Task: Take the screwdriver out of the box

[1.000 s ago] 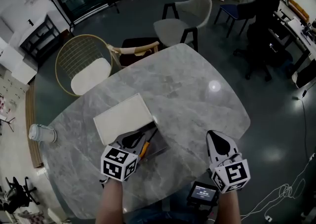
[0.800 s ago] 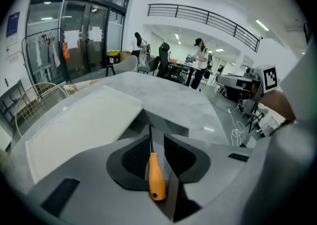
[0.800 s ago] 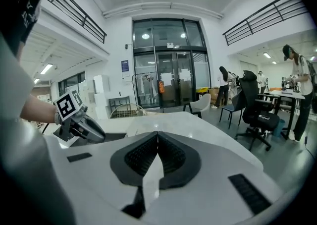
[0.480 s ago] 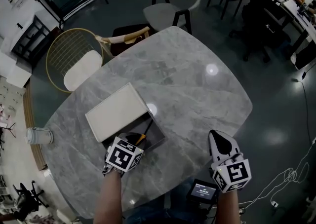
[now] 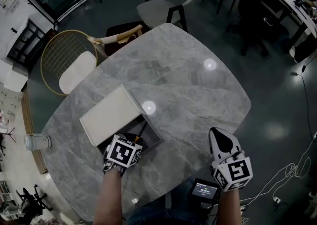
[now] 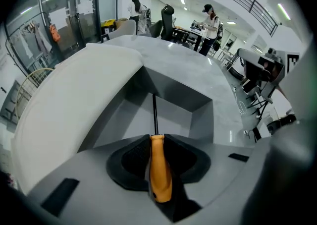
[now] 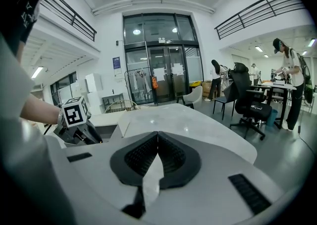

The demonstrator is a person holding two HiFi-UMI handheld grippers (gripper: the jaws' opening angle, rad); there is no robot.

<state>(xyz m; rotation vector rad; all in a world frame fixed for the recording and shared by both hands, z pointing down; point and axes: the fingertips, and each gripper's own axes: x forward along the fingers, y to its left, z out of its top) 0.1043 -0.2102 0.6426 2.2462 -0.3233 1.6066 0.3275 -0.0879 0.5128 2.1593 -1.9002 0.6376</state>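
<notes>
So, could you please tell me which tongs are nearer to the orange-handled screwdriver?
Left. The left tongs are shut on the orange-handled screwdriver, over the open grey box; the right tongs, shut and empty, hover off to its right.

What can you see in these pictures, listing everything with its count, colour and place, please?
table: one, grey marble, centre of the head view.
box: one, grey, open, on the table's near-left part.
lid: one, off-white, along the box's left side.
screwdriver: one, orange handle, dark shaft, handle in the left hand-held gripper, shaft pointing into the box.
wire chair: one, gold, white cushion, beyond the table's left.
grey chair: one, dark legs, beyond the table's far end.
container: one, pale, off the table, far left.
screen device: one, dark, bottom edge.
left hand-held gripper: one, grey, shut on the screwdriver.
right hand-held gripper: one, grey, shut, empty, by the table's near-right edge.
</notes>
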